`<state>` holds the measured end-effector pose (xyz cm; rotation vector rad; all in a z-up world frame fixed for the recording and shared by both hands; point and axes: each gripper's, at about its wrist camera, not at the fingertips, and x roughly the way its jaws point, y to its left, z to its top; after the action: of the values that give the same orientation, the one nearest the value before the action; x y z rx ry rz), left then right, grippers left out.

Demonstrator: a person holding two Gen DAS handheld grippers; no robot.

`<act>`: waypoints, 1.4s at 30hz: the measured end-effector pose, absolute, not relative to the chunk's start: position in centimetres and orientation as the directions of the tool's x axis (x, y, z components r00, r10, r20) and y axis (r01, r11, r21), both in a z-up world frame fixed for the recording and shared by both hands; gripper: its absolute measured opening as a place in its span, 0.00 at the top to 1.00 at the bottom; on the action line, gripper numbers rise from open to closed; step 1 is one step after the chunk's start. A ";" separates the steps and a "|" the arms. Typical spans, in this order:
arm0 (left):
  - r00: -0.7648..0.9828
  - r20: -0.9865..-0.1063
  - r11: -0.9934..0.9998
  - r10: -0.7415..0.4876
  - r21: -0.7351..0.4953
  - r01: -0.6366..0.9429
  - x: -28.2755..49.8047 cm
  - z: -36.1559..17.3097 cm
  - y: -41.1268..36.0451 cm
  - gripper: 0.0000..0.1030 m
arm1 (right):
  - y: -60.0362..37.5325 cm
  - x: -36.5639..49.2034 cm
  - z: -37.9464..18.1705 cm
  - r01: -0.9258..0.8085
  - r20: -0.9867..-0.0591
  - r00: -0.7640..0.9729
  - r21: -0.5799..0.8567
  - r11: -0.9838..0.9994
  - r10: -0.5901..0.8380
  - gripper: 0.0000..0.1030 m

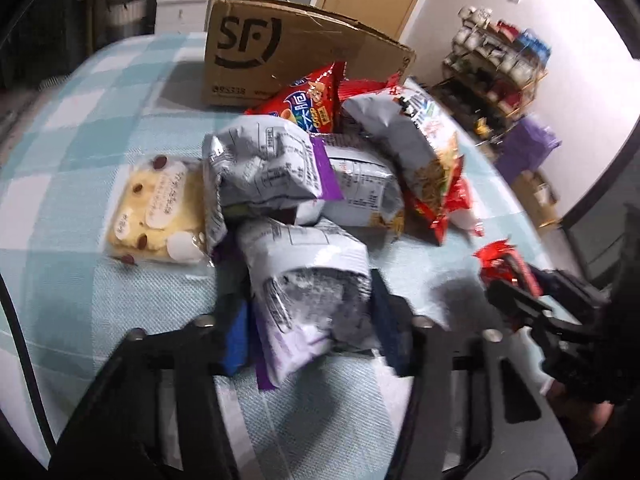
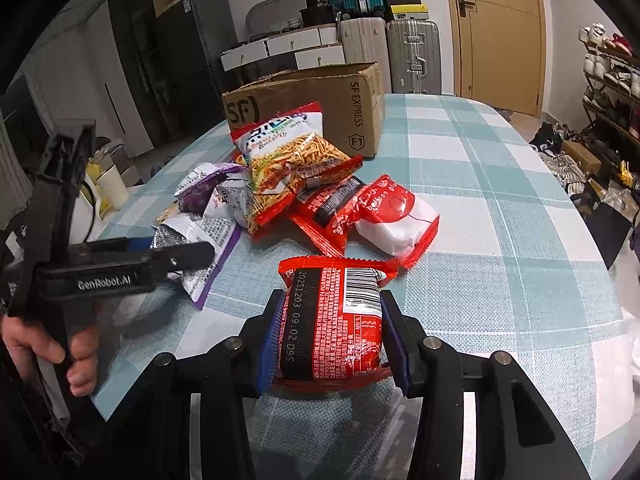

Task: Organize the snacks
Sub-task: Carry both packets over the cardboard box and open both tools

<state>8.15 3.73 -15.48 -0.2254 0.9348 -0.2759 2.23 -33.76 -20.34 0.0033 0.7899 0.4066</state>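
- In the left wrist view, the left gripper (image 1: pixel 308 320) is reaching down over a silver-and-purple snack bag (image 1: pixel 304 284) lying on the near part of the table (image 1: pixel 80 152), which is wearing a pale blue checked cloth.
- Its jaws are standing narrowly apart with the bag's near end between them; the picture is blurring there, so whether the blue pads are pressing the foil is something I cannot tell.
- Farther off, more silver bags (image 1: pixel 276 168) are piling up, with a yellow cake packet (image 1: pixel 156 208) lying to their left and a noodle-snack bag (image 1: pixel 428 152) leaning on their right.
- A brown cardboard box (image 1: pixel 280 52) marked SF is standing at the far side, just beyond the pile.
- In the right wrist view, the right gripper (image 2: pixel 332 344) is clamping a red snack packet (image 2: pixel 340 320) between its blue pads, jaws closed snugly on both sides, holding it over the near table edge.
- At the left of this view a hand (image 2: pixel 48 352) is gripping the left gripper's handle.
- A red-and-white packet (image 2: pixel 392 220) is lying beyond the held one, near the middle of the table.
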 end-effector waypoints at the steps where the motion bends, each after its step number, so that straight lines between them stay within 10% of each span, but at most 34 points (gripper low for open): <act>1: 0.562 -0.756 0.939 -0.336 -0.315 0.136 8.2 -15.5 3.9 0.61 | -33.7 2.1 -20.2 -0.355 -0.688 0.632 0.150 0.923 0.355 0.55; 42: 0.700 -0.604 0.922 -0.381 -0.309 0.235 3.1 -4.6 6.8 0.63 | -31.0 4.1 -11.4 -0.451 -0.573 0.660 0.214 0.866 0.485 0.55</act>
<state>3.10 6.75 -4.58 -0.2150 0.7185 -0.3462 4.09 -31.01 -11.41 0.0546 0.6646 0.5299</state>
